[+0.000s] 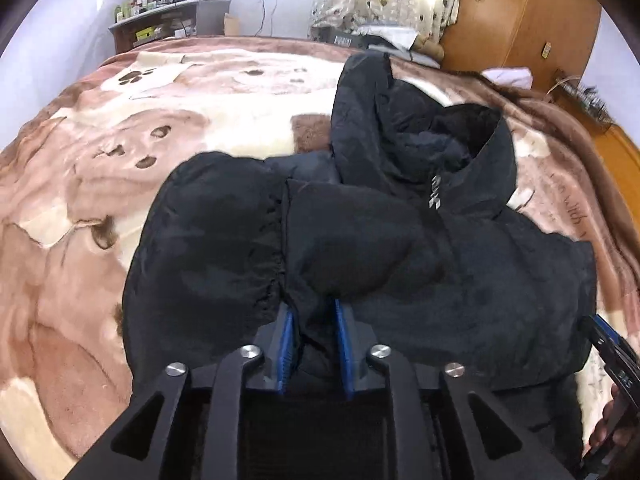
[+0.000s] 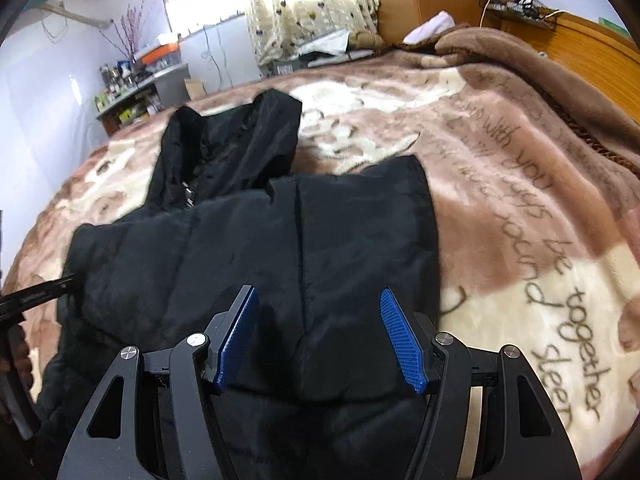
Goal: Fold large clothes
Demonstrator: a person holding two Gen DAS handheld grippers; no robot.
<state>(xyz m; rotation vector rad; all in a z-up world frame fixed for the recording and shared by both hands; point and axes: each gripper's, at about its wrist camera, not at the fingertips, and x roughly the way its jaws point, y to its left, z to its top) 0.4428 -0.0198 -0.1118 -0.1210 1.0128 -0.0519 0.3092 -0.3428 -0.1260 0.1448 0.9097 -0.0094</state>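
A black padded jacket (image 1: 400, 248) lies partly folded on the bed, its hood (image 1: 420, 128) spread toward the far side. My left gripper (image 1: 312, 312) is shut on a bunch of the jacket's fabric near a gathered cuff (image 1: 272, 248). In the right wrist view the jacket (image 2: 280, 248) lies below my right gripper (image 2: 320, 300), which is open with its blue pads (image 2: 402, 340) held just above the near edge of the fabric, gripping nothing. The right gripper also shows at the right edge of the left wrist view (image 1: 612, 348).
A brown and cream plush blanket (image 2: 520, 220) with paw prints and writing covers the bed. A wooden headboard (image 2: 592, 44) and wardrobe (image 1: 520, 12) stand on the right. A cluttered shelf (image 1: 168, 12) and curtains (image 2: 312, 4) are beyond the bed.
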